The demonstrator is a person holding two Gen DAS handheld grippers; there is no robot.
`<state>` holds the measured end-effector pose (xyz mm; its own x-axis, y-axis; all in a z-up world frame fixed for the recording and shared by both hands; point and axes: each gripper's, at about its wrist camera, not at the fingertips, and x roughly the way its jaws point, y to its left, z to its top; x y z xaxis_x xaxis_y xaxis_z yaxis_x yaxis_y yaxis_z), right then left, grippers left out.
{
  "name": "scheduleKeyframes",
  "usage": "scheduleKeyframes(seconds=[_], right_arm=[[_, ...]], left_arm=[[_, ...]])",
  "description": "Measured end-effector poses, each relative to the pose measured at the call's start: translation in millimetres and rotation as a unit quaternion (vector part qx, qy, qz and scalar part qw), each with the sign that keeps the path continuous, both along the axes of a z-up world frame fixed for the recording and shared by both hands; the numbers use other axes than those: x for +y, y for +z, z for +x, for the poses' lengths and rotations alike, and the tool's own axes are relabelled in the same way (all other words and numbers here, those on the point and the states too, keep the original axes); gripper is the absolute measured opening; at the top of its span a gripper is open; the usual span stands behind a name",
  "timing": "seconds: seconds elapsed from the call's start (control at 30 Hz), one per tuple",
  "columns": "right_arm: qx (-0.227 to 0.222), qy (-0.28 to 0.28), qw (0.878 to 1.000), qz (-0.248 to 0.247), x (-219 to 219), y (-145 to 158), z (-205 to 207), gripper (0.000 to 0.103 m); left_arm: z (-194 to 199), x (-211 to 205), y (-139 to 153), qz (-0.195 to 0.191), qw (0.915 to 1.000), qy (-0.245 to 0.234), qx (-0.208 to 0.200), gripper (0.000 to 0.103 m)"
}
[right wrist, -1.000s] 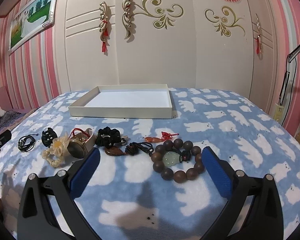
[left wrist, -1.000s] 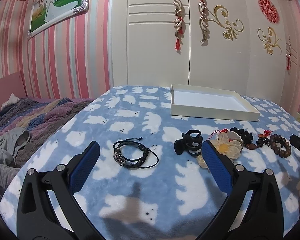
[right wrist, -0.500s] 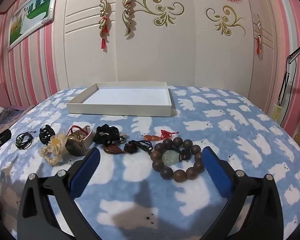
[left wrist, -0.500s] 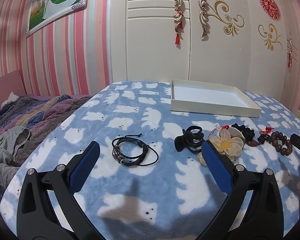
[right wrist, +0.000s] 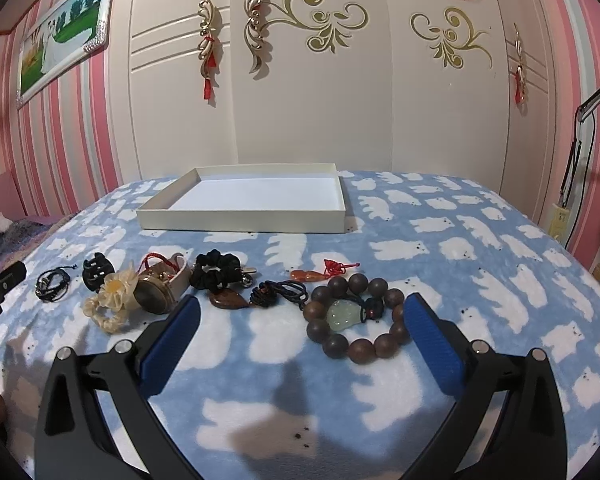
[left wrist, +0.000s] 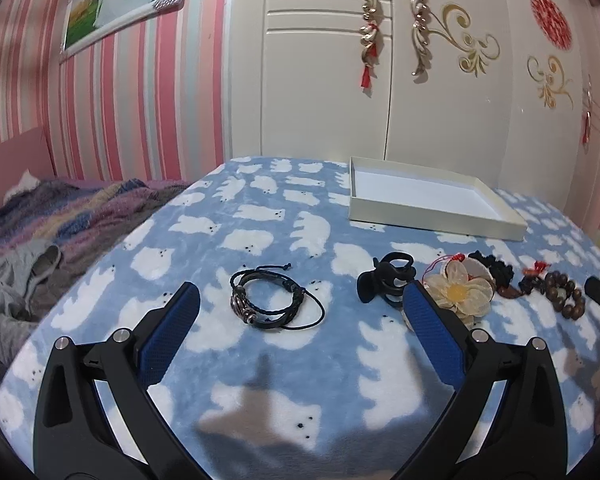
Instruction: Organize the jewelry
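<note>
Since a second ago both views have shifted slightly: the white tray (right wrist: 244, 216) sits a little higher in each picture and the jewelry row a touch further from the fingers, while nothing on the blanket (left wrist: 268, 360) has moved. The left gripper (left wrist: 300, 304) hangs with its blue-padded fingers spread wide and empty, the black cord bracelet (left wrist: 270, 304) lying between them on the blanket, ahead of the tips. The right gripper (right wrist: 300, 306) is likewise wide and empty, and the brown bead bracelet (right wrist: 356, 320) with a pale green stone in its ring lies just inside its right finger. The rest of the row runs across the middle of the blanket: a black claw clip (left wrist: 386, 280), a cream fabric flower (left wrist: 460, 292), a round bronze-coloured watch (right wrist: 156, 296), a black scrunchie (right wrist: 214, 272), a brown pendant on dark cord (right wrist: 230, 300) and a small red-knotted charm (right wrist: 324, 272). The tray stands empty toward the blanket's far edge, with bare blanket between it and the row. A striped throw (left wrist: 60, 216) lies beyond the blanket's left edge.
</note>
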<state>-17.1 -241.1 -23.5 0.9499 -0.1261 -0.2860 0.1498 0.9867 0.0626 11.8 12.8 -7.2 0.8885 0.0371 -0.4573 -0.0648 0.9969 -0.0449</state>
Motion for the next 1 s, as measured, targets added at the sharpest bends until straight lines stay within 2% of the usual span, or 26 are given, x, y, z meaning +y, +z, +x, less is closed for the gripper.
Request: scheduleKeyframes(seconds=[0.1,0.2,0.33,0.43,0.5,0.57,0.63,0.8,1.0], right_arm=[[0.01,0.02,1.0,0.02,-16,-1,-1,0.101],[0.017,0.01,1.0,0.024,-40,-1,-3,0.101],[0.03,-0.01,0.999,0.022,-72,-1,-4,0.101],[0.043,-0.021,0.998,0.027,-90,-2,-1,0.1],[0.051,-0.017,0.998,0.032,-91,-2,4,0.094],[0.051,-0.007,0.998,0.033,-86,-1,9,0.088],[0.056,0.005,0.998,0.027,-76,0,17,0.085],[0.077,0.038,0.996,0.014,-49,0,40,0.061],[0.089,0.067,0.994,0.003,-26,-1,52,0.052]], left_arm=[[2,15,1,-0.007,0.9999,0.002,0.013,0.1],[5,38,2,0.002,0.9995,0.016,0.026,0.1],[9,63,-1,0.011,0.9985,0.008,0.053,0.1],[10,73,-6,-0.003,0.9977,0.002,0.068,0.1],[14,66,-6,-0.012,0.9973,-0.015,0.071,0.1],[18,51,-2,-0.006,0.9975,-0.026,0.065,0.1],[26,31,3,-0.012,0.9974,-0.041,0.057,0.1],[39,-3,2,-0.01,0.9966,-0.059,0.056,0.1],[45,-13,-11,-0.005,0.9947,-0.071,0.074,0.1]])
